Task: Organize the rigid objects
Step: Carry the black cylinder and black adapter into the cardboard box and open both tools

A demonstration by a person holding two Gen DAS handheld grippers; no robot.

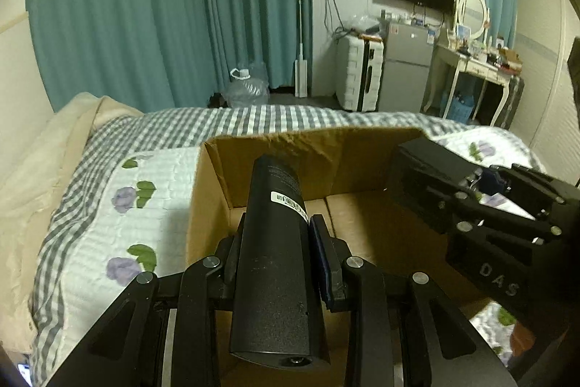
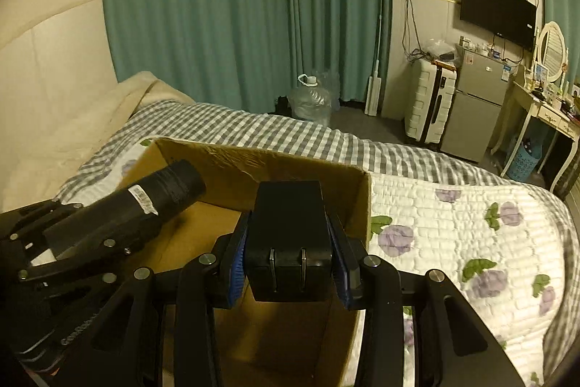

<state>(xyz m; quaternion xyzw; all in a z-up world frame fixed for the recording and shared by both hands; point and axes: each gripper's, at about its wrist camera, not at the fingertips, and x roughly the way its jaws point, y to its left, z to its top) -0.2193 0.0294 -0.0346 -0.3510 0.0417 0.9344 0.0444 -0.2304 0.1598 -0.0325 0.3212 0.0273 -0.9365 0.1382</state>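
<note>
My left gripper [image 1: 277, 242] is shut on a long black cylinder [image 1: 273, 242] with a white barcode label, held over the open cardboard box [image 1: 290, 147] on the bed. My right gripper [image 2: 289, 247] is shut on a black power adapter [image 2: 289, 223] with two metal prongs facing the camera, also above the box [image 2: 253, 165]. In the left wrist view the right gripper [image 1: 482, 205] holds the adapter [image 1: 424, 184] at the box's right side. In the right wrist view the left gripper [image 2: 90, 234] holds the cylinder [image 2: 159, 194] over the box's left part.
The box sits on a bed with a grey checked sheet [image 1: 253, 122] and a white floral quilt [image 2: 453, 227]. Beyond stand teal curtains [image 1: 163, 6], a water jug [image 1: 246, 86], a white suitcase [image 1: 359, 75], a small fridge [image 1: 406, 68] and a dressing table [image 1: 475, 60].
</note>
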